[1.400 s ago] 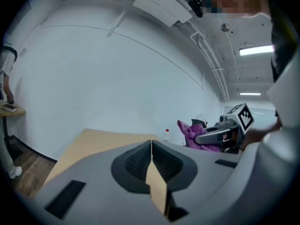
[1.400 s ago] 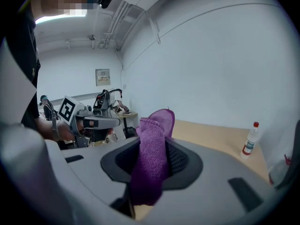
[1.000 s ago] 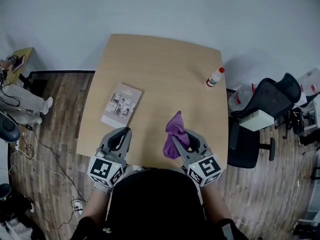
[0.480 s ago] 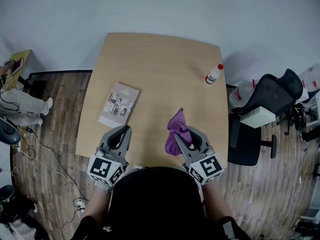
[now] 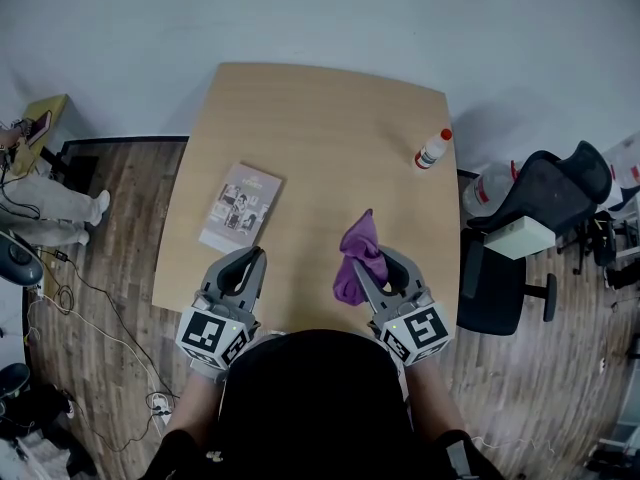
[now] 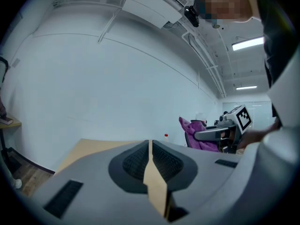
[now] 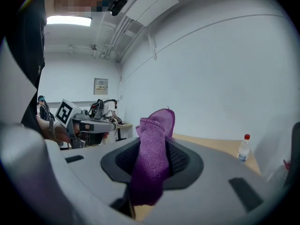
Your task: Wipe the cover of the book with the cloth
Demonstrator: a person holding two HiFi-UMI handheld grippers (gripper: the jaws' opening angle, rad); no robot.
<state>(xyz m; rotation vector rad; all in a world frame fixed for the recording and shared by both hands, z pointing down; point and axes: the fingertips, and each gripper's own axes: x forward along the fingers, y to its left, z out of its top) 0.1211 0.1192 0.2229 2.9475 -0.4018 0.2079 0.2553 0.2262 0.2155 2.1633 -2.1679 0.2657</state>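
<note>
At the near edge of the table (image 5: 320, 128), we are gripping the purple cloth (image 5: 358, 253) in the right gripper (image 5: 366, 271), jaws clamped on the fabric. Wiping is not yet happening: the book (image 5: 241, 209) is lying untouched toward the table's left side, apart from the cloth. We are holding the left gripper (image 5: 249, 260) near the book, jaws closed together on nothing, both grippers pointing forward, nearly level.

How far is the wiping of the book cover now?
Done: the right gripper is shut on the purple cloth. In hand: it holds the cloth near the table's front edge, apart from the book. Left: bring the cloth to the book and wipe its cover. The left gripper is shut, empty.
</note>
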